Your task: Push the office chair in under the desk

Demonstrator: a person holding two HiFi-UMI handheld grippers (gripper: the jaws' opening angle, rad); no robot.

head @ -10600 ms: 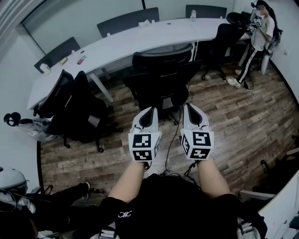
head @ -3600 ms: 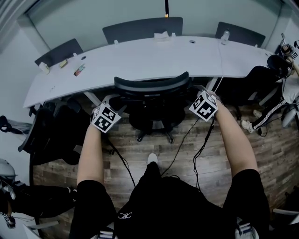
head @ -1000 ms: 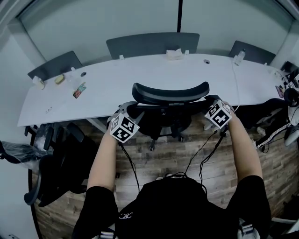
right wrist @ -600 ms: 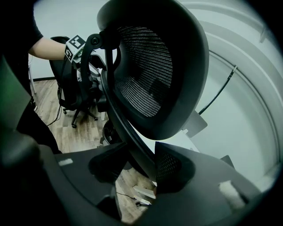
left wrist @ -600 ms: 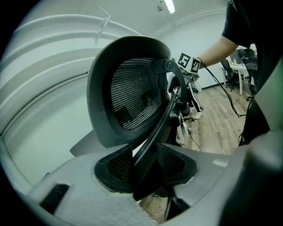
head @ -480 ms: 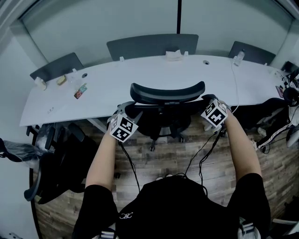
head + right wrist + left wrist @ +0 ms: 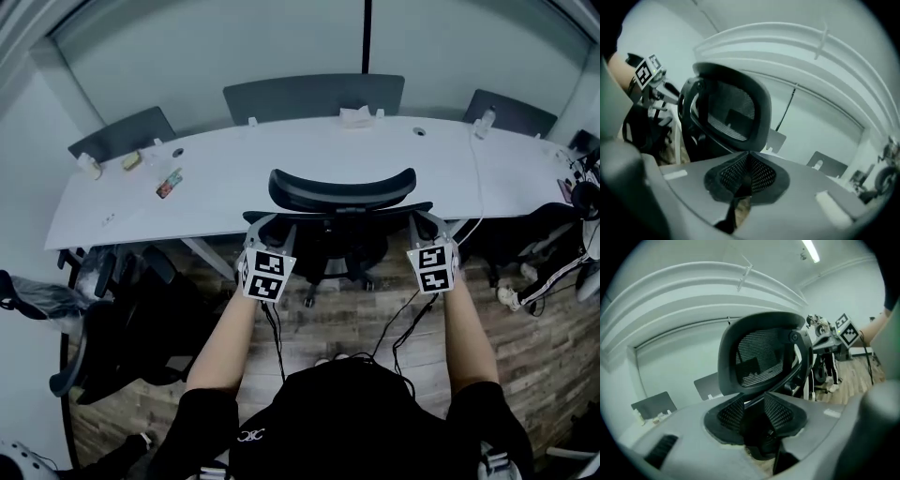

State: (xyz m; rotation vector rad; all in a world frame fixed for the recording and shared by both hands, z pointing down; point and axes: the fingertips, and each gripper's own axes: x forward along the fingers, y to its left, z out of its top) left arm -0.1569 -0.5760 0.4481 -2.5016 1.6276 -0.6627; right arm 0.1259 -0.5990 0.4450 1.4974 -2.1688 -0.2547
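The black office chair point(image 7: 342, 190) stands with its seat under the white desk point(image 7: 234, 173), its headrest level with the desk edge. My left gripper point(image 7: 267, 225) hangs just off the chair back's left side, apart from it. Its jaws are closing with nothing between them, and the chair point(image 7: 759, 357) shows beyond the left gripper point(image 7: 752, 401). My right gripper point(image 7: 424, 221) hangs off the chair's right side, also apart from it. It is shut on nothing, and the chair point(image 7: 729, 110) rises behind the right gripper point(image 7: 747, 159).
More black chairs point(image 7: 122, 309) crowd the floor at left, and another point(image 7: 525, 234) stands at right. Grey chairs point(image 7: 314, 94) line the desk's far side. A tissue box point(image 7: 356, 115), a bottle point(image 7: 485, 120) and small items point(image 7: 169, 183) lie on the desk. Cables point(image 7: 403, 328) trail over the wood floor.
Both grippers have drawn back from the sides of the chair back toward me. The chair stays where it was under the desk.
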